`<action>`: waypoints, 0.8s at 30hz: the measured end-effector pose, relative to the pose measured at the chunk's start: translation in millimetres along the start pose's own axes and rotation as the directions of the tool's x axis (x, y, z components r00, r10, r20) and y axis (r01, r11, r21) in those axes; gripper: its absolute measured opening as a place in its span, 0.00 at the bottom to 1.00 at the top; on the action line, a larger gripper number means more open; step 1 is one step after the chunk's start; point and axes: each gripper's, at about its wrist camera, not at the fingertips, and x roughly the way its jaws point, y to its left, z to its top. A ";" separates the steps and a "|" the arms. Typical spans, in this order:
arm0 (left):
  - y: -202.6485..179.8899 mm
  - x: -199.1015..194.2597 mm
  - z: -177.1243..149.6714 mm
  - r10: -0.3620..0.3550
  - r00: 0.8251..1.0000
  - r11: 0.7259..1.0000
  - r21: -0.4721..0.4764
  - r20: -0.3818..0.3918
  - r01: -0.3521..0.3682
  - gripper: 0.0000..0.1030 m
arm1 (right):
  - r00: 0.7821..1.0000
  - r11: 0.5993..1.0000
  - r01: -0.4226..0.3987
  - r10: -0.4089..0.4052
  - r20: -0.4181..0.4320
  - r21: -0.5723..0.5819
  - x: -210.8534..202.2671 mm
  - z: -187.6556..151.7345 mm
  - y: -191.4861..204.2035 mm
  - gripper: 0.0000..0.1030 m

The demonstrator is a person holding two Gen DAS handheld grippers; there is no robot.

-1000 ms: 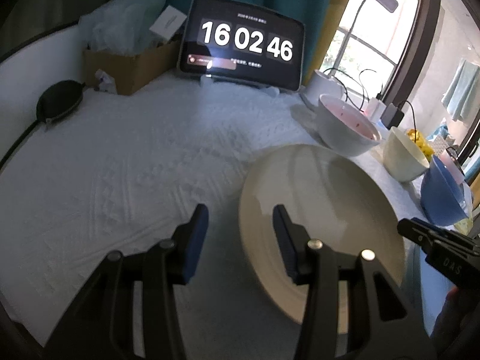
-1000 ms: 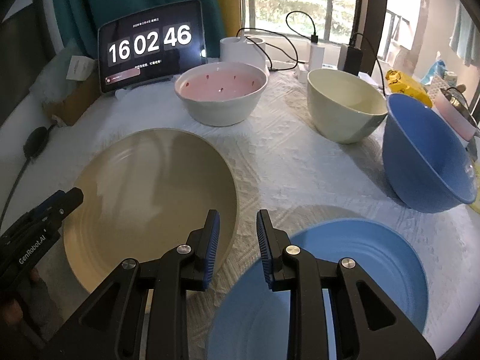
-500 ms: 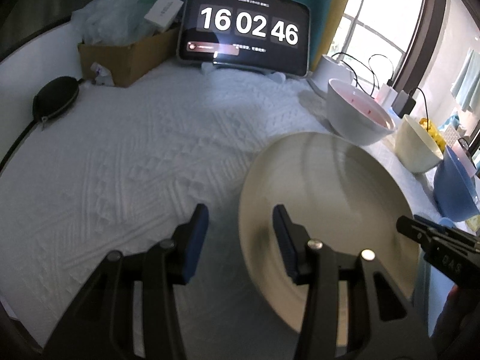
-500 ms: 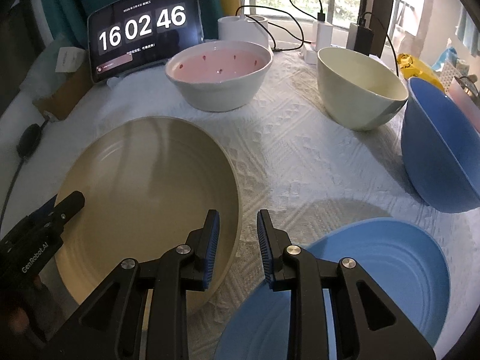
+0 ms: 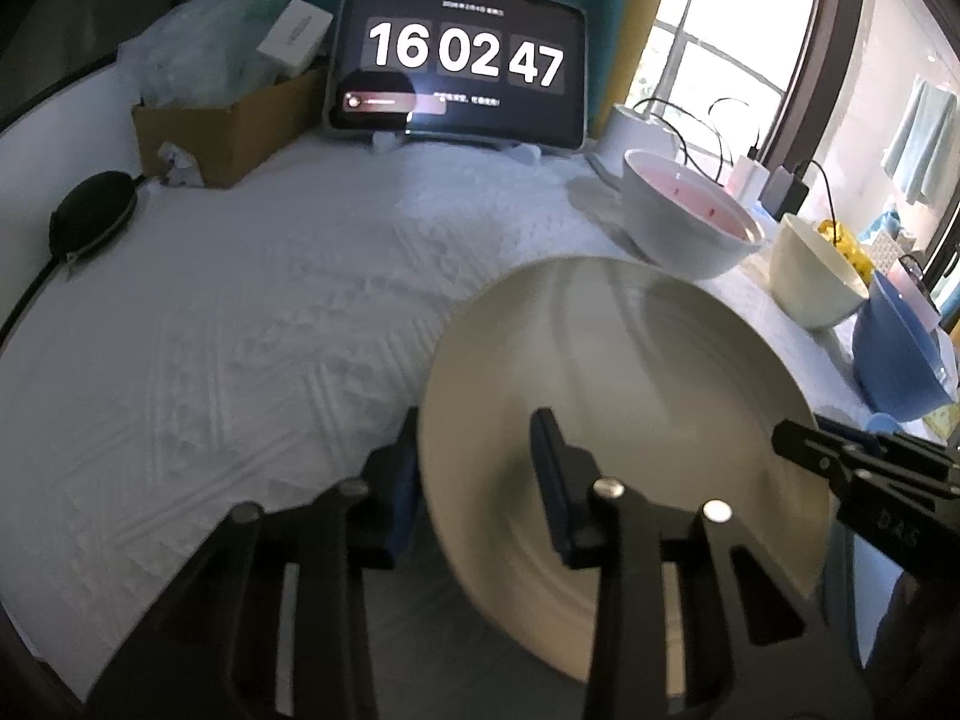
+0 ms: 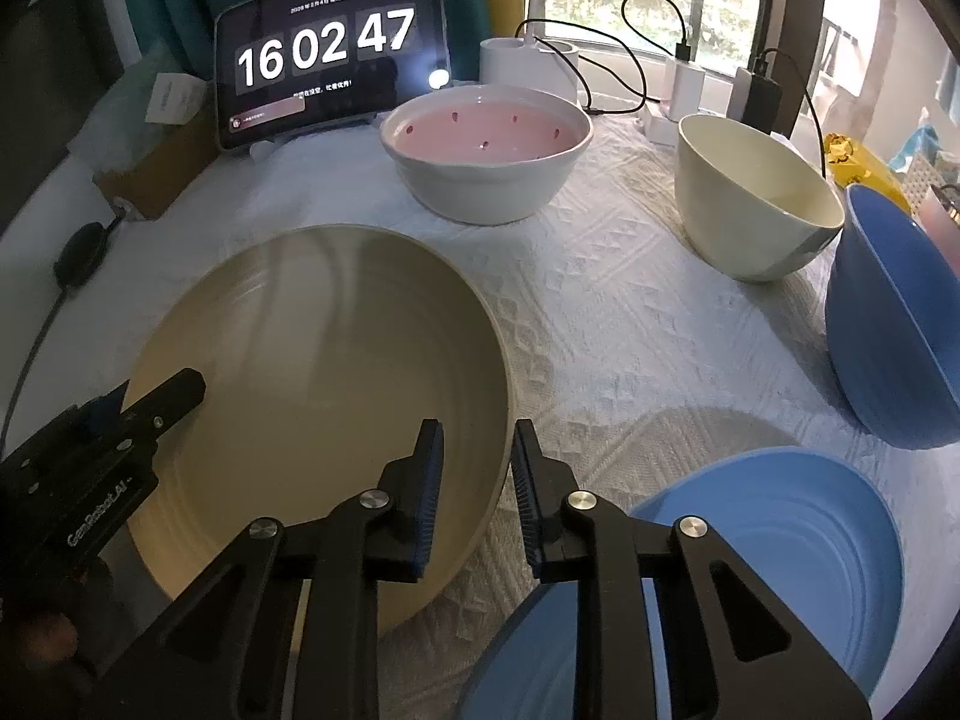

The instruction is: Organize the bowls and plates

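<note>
Straddling the rim: the left gripper (image 5: 474,468) stands with one finger outside the left edge of the beige plate (image 5: 630,372) and the other finger over the inside of the plate; its jaws are apart, not pressed on the rim
Right gripper (image 6: 477,480): it straddles the right edge of the beige plate, one finger over the inside and one outside over the cloth; the jaws are open with a gap on both sides of the rim
Beige plate: it is in the middle of the bench (image 6: 612,312), on a white textured cloth; in the left wrist view its left edge looks a little raised, but I cannot tell if it is really lifted
Blue plate (image 6: 780,540): it lies at the near right, just beside the beige plate; the right finger covers part of it
Pink bowl (image 6: 486,150): white outside, pink with dark spots inside; it stands upright behind the beige plate
Cream bowl (image 6: 756,204): to the right of the pink bowl, apart from it
Blue bowl (image 6: 894,324): at the far right, near the cream bowl; it leans toward the camera
Tablet clock (image 6: 330,54): at the back, it reads 16 02 47
Cardboard box (image 5: 222,126): left of the tablet clock, with plastic wrap in it
</note>
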 end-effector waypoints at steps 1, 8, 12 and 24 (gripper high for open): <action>-0.8 -2.0 -0.4 -0.002 1.000 1.000 0.005 0.010 0.002 0.34 | 1.000 1.000 -0.001 0.001 0.003 0.001 -1.2 -1.1 -0.4 0.24; -6.1 -9.7 -1.6 -0.020 0.999 0.999 0.027 0.034 0.019 0.34 | 0.999 1.000 -0.002 0.002 0.045 0.004 -18.1 -3.7 -5.5 0.24; -11.2 -16.3 -3.0 -0.039 0.999 0.999 0.023 0.037 0.038 0.34 | 0.998 1.000 0.007 -0.008 0.059 0.015 -26.3 -6.5 -9.0 0.24; -34.7 -46.1 -0.6 -0.077 0.994 0.996 0.055 0.081 0.073 0.34 | 0.993 0.998 0.005 -0.012 0.116 0.064 -54.5 -17.3 -29.7 0.24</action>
